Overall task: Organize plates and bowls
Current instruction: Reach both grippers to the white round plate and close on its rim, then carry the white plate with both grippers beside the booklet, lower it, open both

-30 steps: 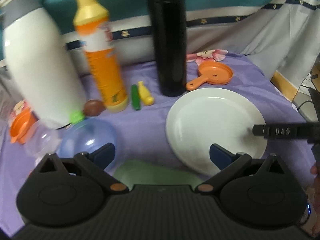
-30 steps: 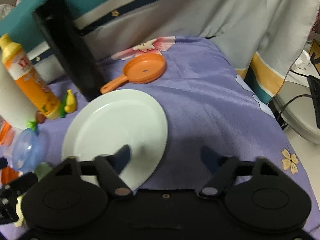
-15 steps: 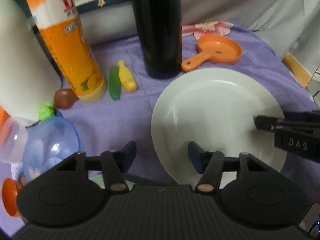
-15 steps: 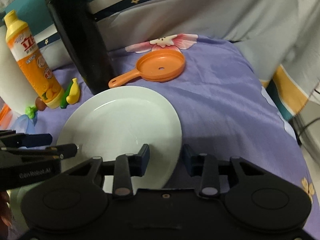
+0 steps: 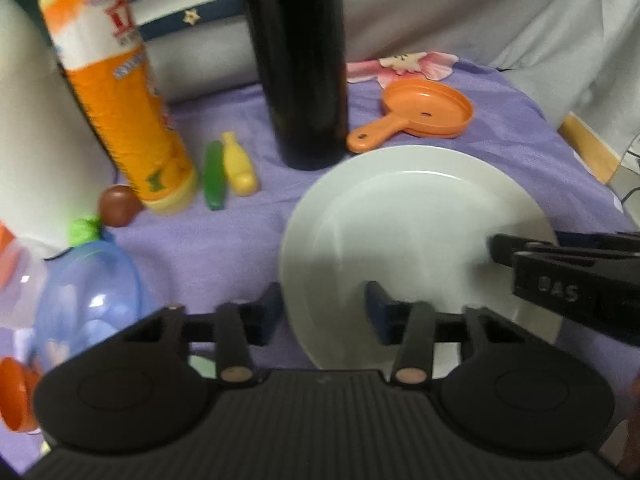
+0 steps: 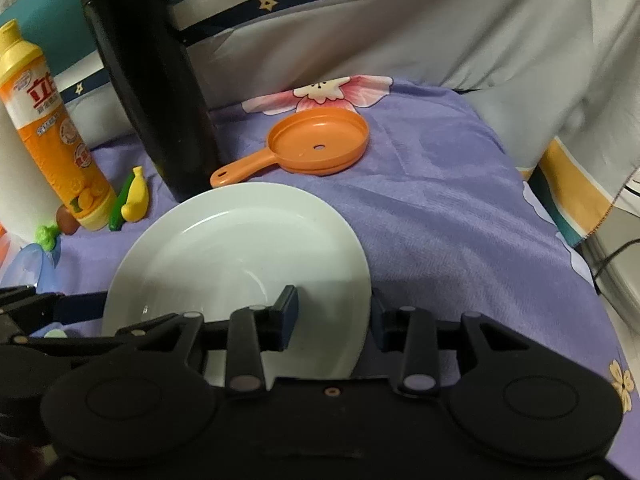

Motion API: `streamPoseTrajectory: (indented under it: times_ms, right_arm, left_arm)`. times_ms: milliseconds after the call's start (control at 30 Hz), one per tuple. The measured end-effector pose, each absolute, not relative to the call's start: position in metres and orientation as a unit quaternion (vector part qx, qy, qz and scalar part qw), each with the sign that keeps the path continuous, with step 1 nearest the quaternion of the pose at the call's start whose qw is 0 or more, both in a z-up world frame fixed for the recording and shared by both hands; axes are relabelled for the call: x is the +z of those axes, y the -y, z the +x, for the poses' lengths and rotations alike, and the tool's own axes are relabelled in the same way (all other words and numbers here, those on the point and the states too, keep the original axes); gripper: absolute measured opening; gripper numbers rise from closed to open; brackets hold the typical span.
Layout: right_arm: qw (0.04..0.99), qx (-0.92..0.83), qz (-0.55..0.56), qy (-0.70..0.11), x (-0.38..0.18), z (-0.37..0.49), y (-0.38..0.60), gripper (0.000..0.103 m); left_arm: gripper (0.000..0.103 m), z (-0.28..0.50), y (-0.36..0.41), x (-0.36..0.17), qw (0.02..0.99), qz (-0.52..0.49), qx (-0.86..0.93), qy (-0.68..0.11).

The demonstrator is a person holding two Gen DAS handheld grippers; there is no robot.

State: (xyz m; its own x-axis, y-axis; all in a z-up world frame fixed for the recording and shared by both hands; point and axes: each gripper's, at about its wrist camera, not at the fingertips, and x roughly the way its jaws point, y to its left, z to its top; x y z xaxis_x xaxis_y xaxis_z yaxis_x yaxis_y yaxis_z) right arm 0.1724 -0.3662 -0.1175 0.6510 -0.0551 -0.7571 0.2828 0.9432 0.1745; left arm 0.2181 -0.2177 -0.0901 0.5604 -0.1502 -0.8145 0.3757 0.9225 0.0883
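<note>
The white plate (image 5: 416,236) lay flat on the purple cloth of the worktop (image 6: 460,216), directly in front of both tongs. Its left rim was straddled by the left tongs (image 5: 320,312), whose jaws were closing without the pads yet seen pressing. Its right rim was bracketed by the right tongs (image 6: 334,318), 1 finger over the plate, 1 off its edge; a firm clench could not be told.
</note>
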Motion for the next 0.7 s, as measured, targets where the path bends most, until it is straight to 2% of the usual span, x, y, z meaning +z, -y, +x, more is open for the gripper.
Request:
streamPoseTrajectory:
  times_ms: [100,400,700]
  right_arm:
    - [0.895,-0.092,0.165,-0.404,-0.113,0.165,0.371,0.038]
    - [0.891,-0.089,0.195,-0.401,-0.092,0.137,0.372,0.038]
    - [0.903,-0.06,0.187,-0.383,-0.052,0.086,0.338,0.038]
  left_arm:
    - [0.024,0.216,0.213,-0.086,0.874,0.13,-0.147,-0.444]
    - [0.023,0.186,0.199,-0.059,0.882,0.122,-0.148,-0.43]
    - [0.023,0.139,0.148,-0.019,0.897,0.105,-0.138,-0.406]
